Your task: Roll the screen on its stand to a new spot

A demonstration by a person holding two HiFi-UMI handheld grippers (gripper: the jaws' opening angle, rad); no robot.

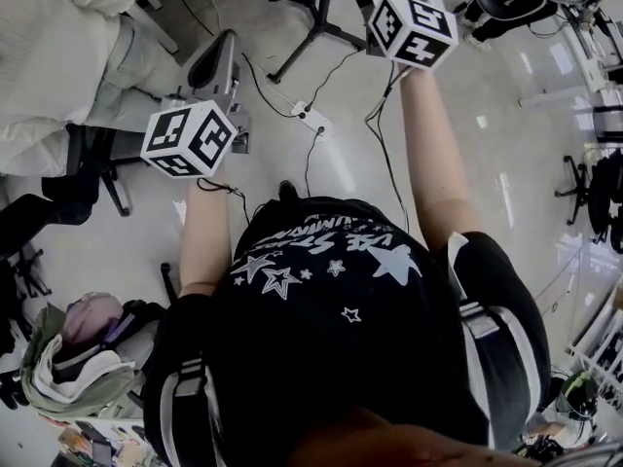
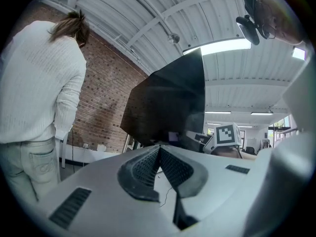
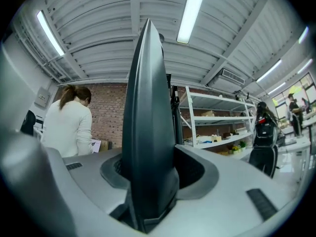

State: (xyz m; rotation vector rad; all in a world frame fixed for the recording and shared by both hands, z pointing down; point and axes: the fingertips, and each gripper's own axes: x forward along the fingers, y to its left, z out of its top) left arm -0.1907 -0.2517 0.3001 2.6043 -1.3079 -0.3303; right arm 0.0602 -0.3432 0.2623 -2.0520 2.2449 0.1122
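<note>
In the right gripper view the screen (image 3: pixel 148 102) stands edge-on as a tall dark panel, and my right gripper (image 3: pixel 148 169) is shut on that edge, a pad pressed against each face. The left gripper view shows the same screen's (image 2: pixel 170 105) dark back a little beyond my left gripper (image 2: pixel 159 149). Its ribbed pads meet at the tips with nothing between them. From the head view both marker cubes are raised in front of me, the left cube (image 1: pixel 190 139) lower and the right cube (image 1: pixel 414 27) farther forward. The jaws are hidden under the cubes.
A person in a white sweater (image 2: pixel 39 83) stands close on the left by a brick wall (image 2: pixel 106 107). A black wheeled base (image 1: pixel 307 17), cables and a power strip (image 1: pixel 311 118) lie on the floor ahead. Shelving (image 3: pixel 217 122) stands to the right.
</note>
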